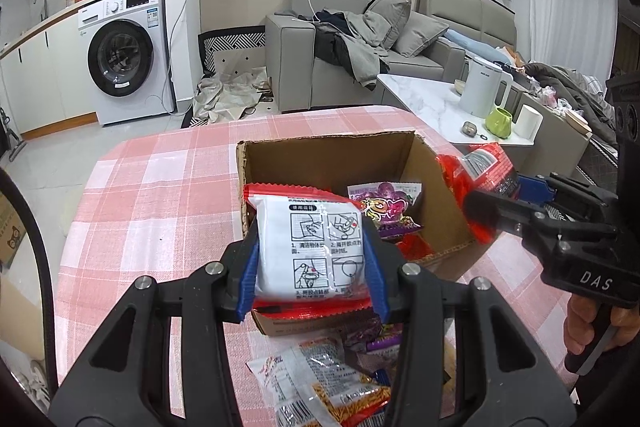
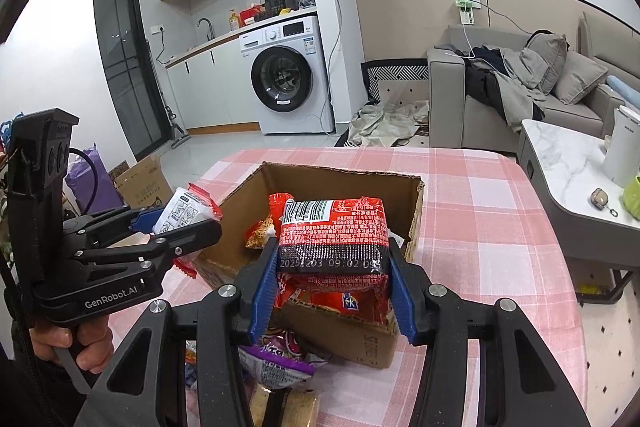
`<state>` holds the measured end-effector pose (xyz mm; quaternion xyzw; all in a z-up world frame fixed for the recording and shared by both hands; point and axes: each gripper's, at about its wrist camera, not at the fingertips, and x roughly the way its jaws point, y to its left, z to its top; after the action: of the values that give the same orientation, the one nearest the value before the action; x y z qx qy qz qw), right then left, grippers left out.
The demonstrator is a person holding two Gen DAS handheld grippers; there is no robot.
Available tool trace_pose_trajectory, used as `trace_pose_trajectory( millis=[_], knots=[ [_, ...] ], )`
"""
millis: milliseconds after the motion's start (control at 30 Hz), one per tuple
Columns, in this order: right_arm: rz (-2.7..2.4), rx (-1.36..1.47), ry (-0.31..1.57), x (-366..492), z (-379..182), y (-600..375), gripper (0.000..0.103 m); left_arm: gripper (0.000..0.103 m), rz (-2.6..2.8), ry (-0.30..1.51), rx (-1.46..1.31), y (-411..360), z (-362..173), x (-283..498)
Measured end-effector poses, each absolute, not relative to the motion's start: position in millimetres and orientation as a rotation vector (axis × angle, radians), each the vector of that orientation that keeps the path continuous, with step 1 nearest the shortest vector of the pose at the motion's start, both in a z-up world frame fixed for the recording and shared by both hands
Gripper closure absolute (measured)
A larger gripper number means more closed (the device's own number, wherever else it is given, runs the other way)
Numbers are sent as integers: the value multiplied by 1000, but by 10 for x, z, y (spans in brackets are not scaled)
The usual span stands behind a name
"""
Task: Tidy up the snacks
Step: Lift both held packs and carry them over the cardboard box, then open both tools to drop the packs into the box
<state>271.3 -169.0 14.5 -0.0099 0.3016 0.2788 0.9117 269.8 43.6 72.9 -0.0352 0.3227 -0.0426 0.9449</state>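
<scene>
An open cardboard box (image 1: 332, 157) (image 2: 348, 179) stands on the pink checked tablecloth. My left gripper (image 1: 312, 263) is shut on a white packet with red edges (image 1: 310, 247), held over the box's near left edge; it also shows in the right wrist view (image 2: 184, 211). My right gripper (image 2: 332, 279) is shut on a red noodle packet (image 2: 334, 231), held over the box's near side; it shows at the box's right in the left wrist view (image 1: 480, 171). Inside the box lie a purple snack bag (image 1: 388, 207) and an orange-red bag (image 2: 262, 227).
Several loose snack packets (image 1: 328, 375) (image 2: 276, 359) lie on the table in front of the box. A marble side table (image 1: 436, 107) with a white kettle (image 1: 484, 87) stands to the right. A sofa and a washing machine stand behind.
</scene>
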Motion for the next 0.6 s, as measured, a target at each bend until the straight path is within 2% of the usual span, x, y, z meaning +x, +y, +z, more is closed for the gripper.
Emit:
trace_pose_trajectory(
  millis=[600],
  knots=[
    [585,-28,662,3034,34,-1567,52,61,-98,696,-53,388,493,3136]
  ],
)
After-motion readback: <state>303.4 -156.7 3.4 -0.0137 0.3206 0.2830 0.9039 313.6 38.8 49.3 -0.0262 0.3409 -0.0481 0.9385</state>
